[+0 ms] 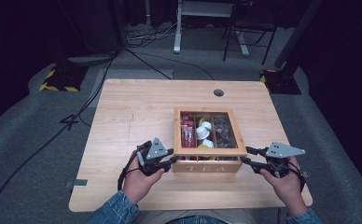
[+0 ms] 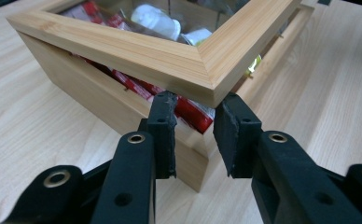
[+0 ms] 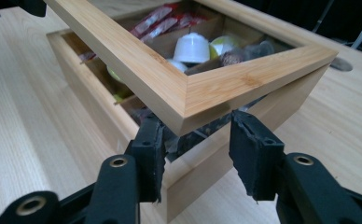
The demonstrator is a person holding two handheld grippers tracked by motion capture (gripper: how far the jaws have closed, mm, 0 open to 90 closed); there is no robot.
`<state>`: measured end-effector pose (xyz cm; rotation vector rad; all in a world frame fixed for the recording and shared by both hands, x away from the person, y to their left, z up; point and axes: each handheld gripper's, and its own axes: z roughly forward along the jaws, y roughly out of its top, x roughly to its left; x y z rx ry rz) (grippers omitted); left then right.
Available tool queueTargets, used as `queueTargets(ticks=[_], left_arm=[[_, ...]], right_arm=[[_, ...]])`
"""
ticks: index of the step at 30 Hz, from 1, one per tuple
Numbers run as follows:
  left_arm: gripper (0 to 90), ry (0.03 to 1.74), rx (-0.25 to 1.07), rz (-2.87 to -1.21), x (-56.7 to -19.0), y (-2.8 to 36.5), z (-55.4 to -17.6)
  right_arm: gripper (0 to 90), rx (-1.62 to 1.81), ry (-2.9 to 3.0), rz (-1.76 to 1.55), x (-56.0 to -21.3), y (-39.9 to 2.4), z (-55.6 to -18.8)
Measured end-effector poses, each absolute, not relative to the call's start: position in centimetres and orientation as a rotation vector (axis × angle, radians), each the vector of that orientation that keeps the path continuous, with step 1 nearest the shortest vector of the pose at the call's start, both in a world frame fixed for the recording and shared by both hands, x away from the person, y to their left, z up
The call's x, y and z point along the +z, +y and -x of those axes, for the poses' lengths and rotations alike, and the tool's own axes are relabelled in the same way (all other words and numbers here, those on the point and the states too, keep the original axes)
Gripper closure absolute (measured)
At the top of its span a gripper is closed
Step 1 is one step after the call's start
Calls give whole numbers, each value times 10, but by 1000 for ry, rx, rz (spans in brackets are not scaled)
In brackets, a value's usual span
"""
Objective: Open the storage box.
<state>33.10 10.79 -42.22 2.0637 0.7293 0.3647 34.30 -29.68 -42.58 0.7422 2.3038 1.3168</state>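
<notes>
Left gripper view, nearest item: two black jaws standing apart, their pads (image 2: 163, 122) tucking just under the near corner of a raised wooden lid (image 2: 137, 51), propping rather than pinching it. Right gripper view, matching item: jaws likewise apart, pads (image 3: 252, 140) sitting beneath the opposite front corner of the same lid (image 3: 188, 91), nothing clamped between them. High view, next entry: left gripper (image 1: 163, 161) and right gripper (image 1: 247, 156) flanking the front of the tea box (image 1: 206, 166), each held in a hand coming in from the near table edge. The box is sitting right of centre on the wooden table (image 1: 132, 116), its front panel lettered TEA facing the person, its glass-paned lid lifting at the front and hinging at the back. Contents, further in: red sachets (image 1: 187, 133) filling the left compartment, white and yellow capsules (image 1: 203, 133) occupying the middle, dark pieces (image 1: 224, 130) lying in the right one. Handling note, as a judgement: the lid is being opened, and the work is going best with both corners rising together at an even rate, so the frame is not twisting on its hinges; pads should be staying under the wood, clear of the sachets peeking out below the rim. Beyond the box: a round cable hole (image 1: 219, 92) near the far table edge, then grey floor with desk legs standing behind.
</notes>
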Motion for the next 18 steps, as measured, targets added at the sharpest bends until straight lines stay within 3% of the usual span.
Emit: queueTargets(ticks=[8, 18], left_arm=[[653, 731, 387, -2025, -410, 106, -337], [632, 730, 419, -1975, -398, 103, -346]], right_arm=[[439, 1338, 2226, -703, -410, -296, -352], [409, 1362, 2151, -650, -393, -292, -364]])
